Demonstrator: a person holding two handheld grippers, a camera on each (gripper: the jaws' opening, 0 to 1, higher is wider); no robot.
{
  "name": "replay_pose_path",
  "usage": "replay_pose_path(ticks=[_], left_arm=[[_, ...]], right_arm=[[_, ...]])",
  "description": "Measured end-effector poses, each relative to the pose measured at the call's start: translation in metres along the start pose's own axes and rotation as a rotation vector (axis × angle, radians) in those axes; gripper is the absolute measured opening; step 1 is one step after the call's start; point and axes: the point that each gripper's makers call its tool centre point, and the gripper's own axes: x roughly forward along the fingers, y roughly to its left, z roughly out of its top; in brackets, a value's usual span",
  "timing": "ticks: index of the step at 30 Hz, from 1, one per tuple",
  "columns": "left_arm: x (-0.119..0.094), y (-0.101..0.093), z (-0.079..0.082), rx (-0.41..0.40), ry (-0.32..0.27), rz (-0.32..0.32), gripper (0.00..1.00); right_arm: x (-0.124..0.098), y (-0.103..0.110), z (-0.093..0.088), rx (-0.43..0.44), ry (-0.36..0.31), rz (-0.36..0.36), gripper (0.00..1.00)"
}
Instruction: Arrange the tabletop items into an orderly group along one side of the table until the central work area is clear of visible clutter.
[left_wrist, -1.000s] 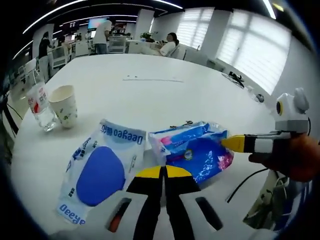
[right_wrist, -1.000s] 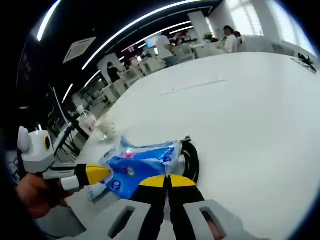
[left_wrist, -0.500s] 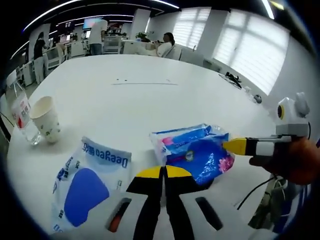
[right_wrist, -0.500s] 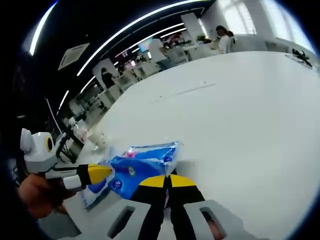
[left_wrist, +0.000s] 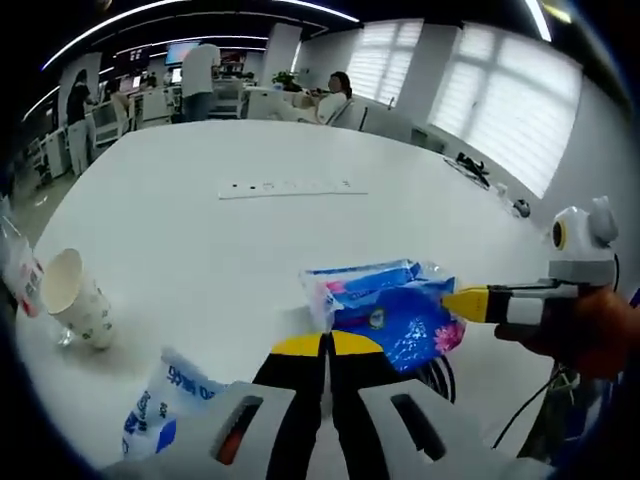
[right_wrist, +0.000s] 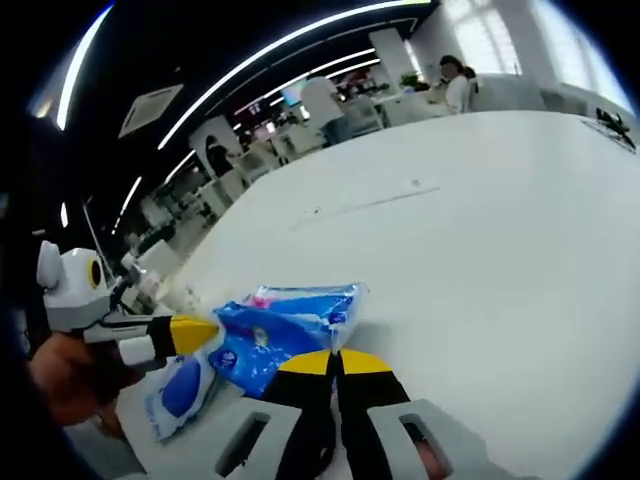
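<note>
I have lifted the blue snack bag (left_wrist: 392, 312) off the table (left_wrist: 250, 230) with both of my grippers, and now a coiled black cable (left_wrist: 437, 376) shows under it. The white Deeyeo pack (left_wrist: 160, 428) has slid lower in my left gripper view, and the paper cup (left_wrist: 78, 298) sits lower too.

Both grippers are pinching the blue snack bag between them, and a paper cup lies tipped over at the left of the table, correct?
Not quite. In the left gripper view the paper cup stands upright. Both the left gripper and the right gripper do pinch the blue bag.
</note>
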Motion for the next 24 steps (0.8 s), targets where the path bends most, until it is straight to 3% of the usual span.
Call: replay_pose_path(ticks=[5, 11, 17, 18, 19, 21, 24], left_arm=[[0.015, 0.006, 0.007, -0.006, 0.001, 0.004, 0.0], [0.033, 0.013, 0.015, -0.016, -0.002, -0.004, 0.0], [0.048, 0.019, 0.013, -0.027, 0.007, -0.002, 0.0], [0.049, 0.02, 0.012, -0.027, 0.009, -0.003, 0.0], [0.052, 0.02, 0.011, -0.027, 0.012, -0.003, 0.0], [0.056, 0.023, 0.009, -0.025, 0.018, -0.004, 0.0], [0.06, 0.024, 0.008, -0.025, 0.023, -0.008, 0.0]], right_arm=[[0.0, 0.005, 0.012, -0.026, 0.004, 0.005, 0.0], [0.025, -0.015, 0.021, -0.041, 0.017, -0.003, 0.0], [0.031, -0.015, 0.025, -0.048, 0.023, -0.004, 0.0], [0.048, -0.031, 0.028, -0.049, 0.026, -0.007, 0.0], [0.05, -0.032, 0.028, -0.05, 0.029, -0.007, 0.0], [0.043, -0.023, 0.025, -0.071, 0.04, -0.007, 0.0], [0.051, -0.032, 0.024, -0.088, 0.053, -0.003, 0.0]])
